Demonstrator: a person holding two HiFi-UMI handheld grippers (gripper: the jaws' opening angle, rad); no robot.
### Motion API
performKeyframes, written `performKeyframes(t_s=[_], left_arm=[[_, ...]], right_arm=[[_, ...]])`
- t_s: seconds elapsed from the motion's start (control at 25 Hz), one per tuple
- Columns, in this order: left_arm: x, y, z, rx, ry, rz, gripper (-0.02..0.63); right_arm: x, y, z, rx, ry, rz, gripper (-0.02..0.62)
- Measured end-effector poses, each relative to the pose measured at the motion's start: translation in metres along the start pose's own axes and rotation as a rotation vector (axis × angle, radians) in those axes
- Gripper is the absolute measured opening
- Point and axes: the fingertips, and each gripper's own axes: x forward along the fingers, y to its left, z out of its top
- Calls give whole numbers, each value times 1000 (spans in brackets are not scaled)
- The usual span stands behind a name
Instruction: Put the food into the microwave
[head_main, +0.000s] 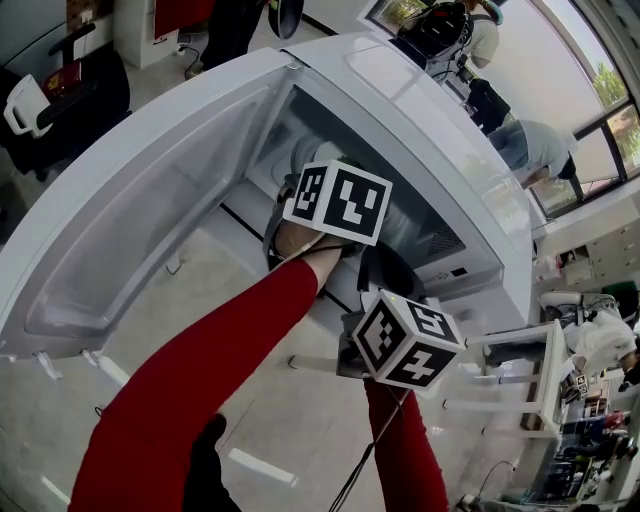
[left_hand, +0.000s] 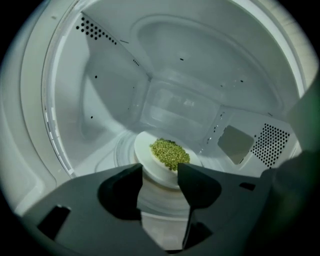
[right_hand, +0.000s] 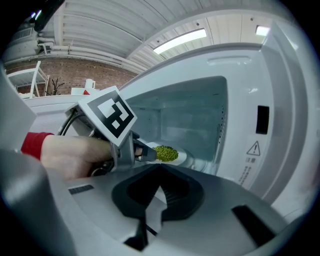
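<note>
Both gripper views show green food (left_hand: 170, 153), perhaps peas; head view doesn't

In the head view we see even daylight from the windows (head_main: 612, 95) at the upper right. The white microwave (head_main: 420, 125) is bright without hard glare, and straight edges bow strongly toward the borders. In the left gripper view we look into a softly lit cavity ringed by a black vignette, the left tool (left_hand: 159, 171) a dark, soft silhouette up close. In the right gripper view the strip lights (right_hand: 180, 40) blow out to white and the right tool (right_hand: 159, 170) sits blurred in shade.
</note>
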Motion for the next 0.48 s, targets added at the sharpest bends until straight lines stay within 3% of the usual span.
performKeyframes(t_s=[0.48], left_arm=[[2, 7, 1, 116, -6, 63, 236]], right_arm=[[0, -1, -2, 2, 6, 4, 14]])
